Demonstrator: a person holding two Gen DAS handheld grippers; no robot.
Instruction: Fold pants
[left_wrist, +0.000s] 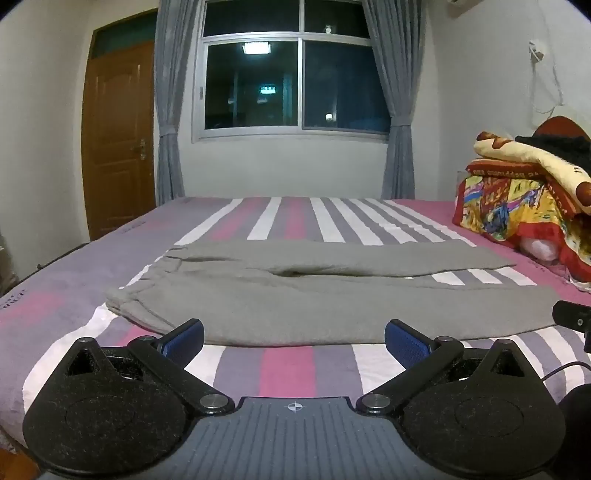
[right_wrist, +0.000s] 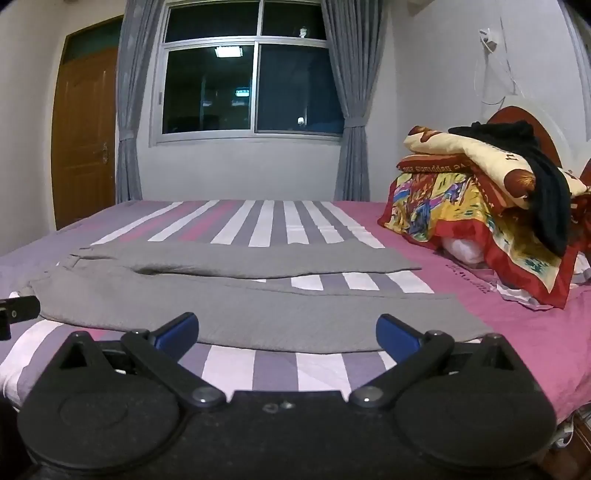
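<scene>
The striped bed (left_wrist: 288, 369) served as your folding surface, so the grey pants (left_wrist: 295, 306) lay spread flat at twelve o'clock, legs running toward three. Your left gripper (left_wrist: 294, 338) and right gripper (right_wrist: 287, 332) hung before the near hem, jaws wide and empty, likely readying a pinch.

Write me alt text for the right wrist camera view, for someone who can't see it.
Grey pants lie spread flat, legs apart, on a striped bed, just beyond the open, empty right gripper. A pile of colourful bedding sits at the right, with a dark window and a wooden door behind.
</scene>
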